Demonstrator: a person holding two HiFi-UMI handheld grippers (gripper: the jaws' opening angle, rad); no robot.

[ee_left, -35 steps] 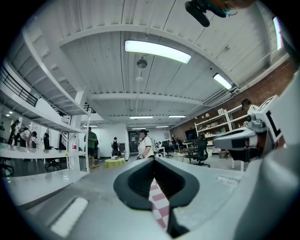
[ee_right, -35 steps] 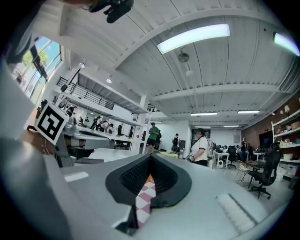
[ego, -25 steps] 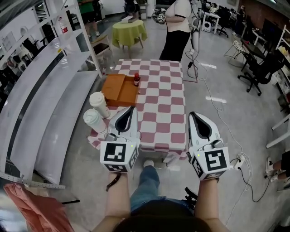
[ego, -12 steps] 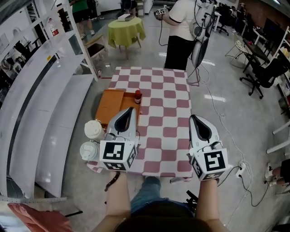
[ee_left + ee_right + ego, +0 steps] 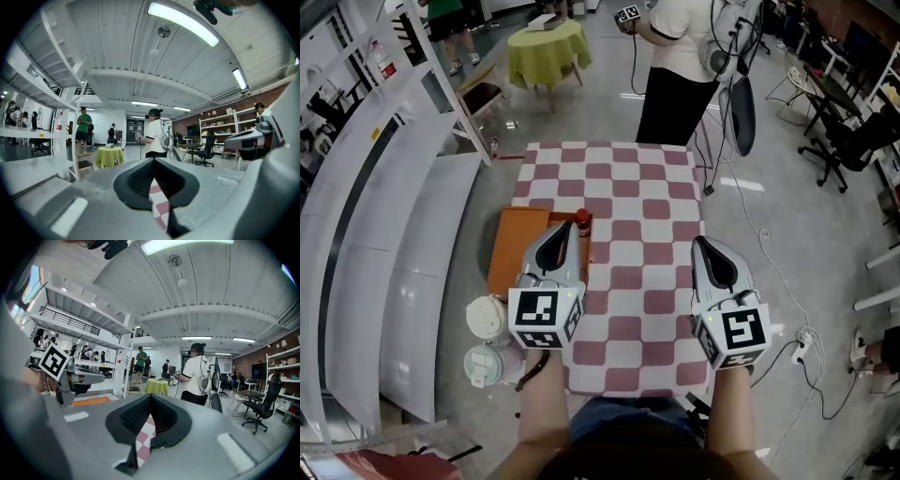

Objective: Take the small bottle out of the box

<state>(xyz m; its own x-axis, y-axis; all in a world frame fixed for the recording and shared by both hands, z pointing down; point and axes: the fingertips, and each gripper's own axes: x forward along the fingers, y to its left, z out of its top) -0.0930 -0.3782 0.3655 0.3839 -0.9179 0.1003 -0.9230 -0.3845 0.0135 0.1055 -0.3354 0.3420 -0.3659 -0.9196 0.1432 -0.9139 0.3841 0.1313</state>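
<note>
On the checkered worktop [image 5: 623, 202], the small bottle [image 5: 581, 225] in the box [image 5: 514, 255], centre-left, looks light and rigid, so pinch its body; your left gripper [image 5: 565, 229] and right gripper [image 5: 705, 246] show closed, empty fingers.

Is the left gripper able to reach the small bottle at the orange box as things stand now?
Probably yes. The left gripper hovers close to the small bottle at the right edge of the orange box, with nothing visible between them. Its jaws are together, so they must open first.
</note>
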